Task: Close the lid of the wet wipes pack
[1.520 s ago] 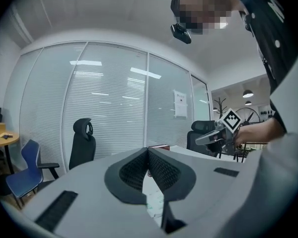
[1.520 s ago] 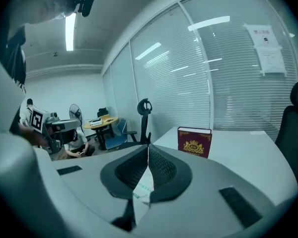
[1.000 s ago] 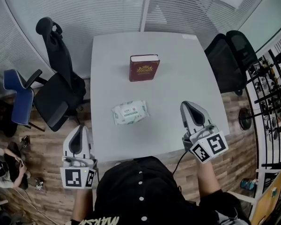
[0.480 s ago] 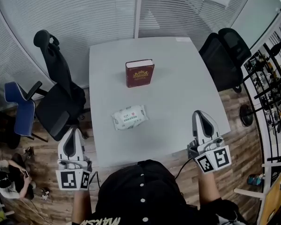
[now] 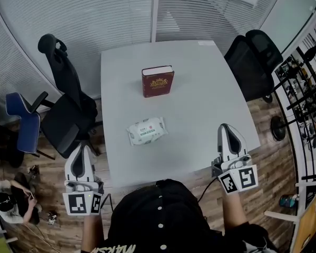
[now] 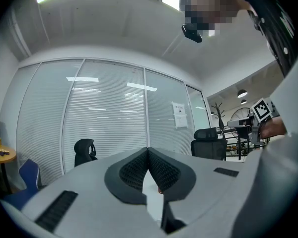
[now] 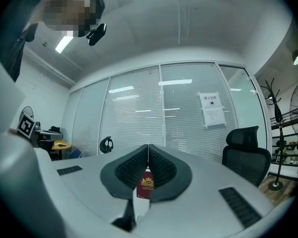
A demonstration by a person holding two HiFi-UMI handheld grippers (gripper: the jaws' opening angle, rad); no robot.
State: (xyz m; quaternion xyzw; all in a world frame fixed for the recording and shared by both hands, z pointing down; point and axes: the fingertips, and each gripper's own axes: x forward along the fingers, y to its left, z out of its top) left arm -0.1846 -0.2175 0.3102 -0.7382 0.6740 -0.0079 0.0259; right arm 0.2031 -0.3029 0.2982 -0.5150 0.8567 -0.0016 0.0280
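The wet wipes pack, white with a green label, lies flat on the white table, its lid down. My left gripper hangs off the table's near left corner, over the floor, jaws shut and empty. At the table's near right corner my right gripper is held level, jaws shut on nothing. Both grippers are well apart from the pack.
A dark red book with a gold emblem stands past the pack, also seen between the right jaws as a red book. Black office chairs stand at the left and right; a blue chair stands far left. Glass walls with blinds stand behind.
My right gripper has drawn back and to the right, away from the pack, toward the table's near right corner. The left gripper has stayed about where it was.
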